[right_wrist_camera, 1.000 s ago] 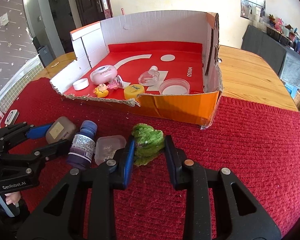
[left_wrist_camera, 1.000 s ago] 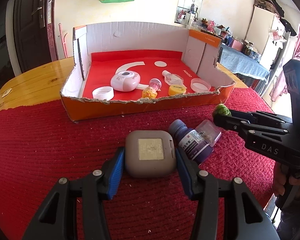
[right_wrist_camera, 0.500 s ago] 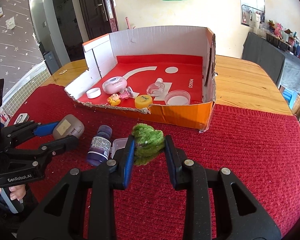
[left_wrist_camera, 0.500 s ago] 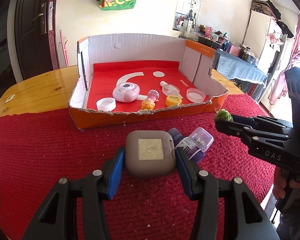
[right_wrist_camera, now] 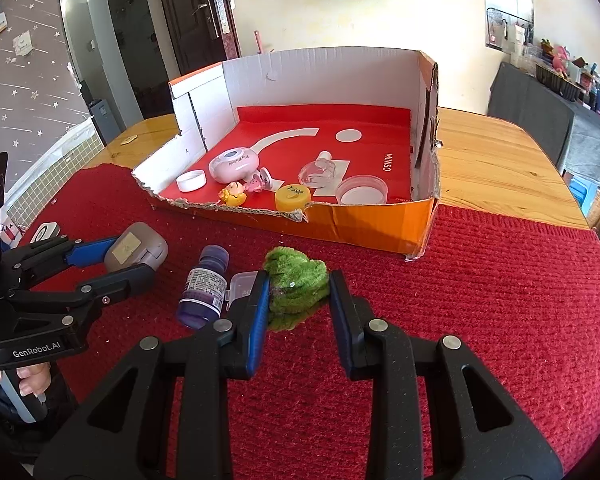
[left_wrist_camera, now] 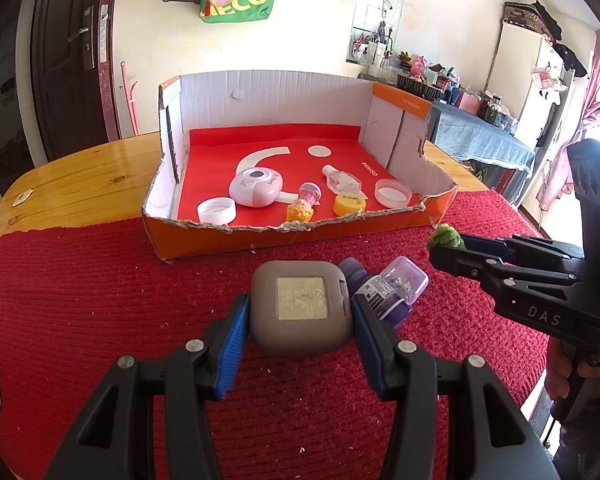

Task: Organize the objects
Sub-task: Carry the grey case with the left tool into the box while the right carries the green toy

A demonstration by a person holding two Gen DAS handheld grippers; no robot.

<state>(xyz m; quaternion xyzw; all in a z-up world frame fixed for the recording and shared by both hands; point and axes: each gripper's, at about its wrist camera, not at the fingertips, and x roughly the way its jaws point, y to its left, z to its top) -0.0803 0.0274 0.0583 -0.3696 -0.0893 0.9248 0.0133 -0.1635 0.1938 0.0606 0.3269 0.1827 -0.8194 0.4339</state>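
Observation:
My left gripper is shut on a grey rounded square case, held above the red cloth; the case also shows in the right wrist view. A fuzzy green toy is pinched in my shut right gripper, which shows as the right gripper in the left wrist view. On the cloth between them lie a purple bottle and a small clear lidded box. Ahead stands an open orange cardboard box with a red floor.
Inside the box lie a pink round case, a white cap, a yellow lid, a clear dish, a clear bottle and small toys. The wooden table shows beyond the red cloth. A white device lies at far left.
Both grippers have risen and drawn back with their loads, so the box looks farther off. The purple bottle and clear box stay on the cloth.

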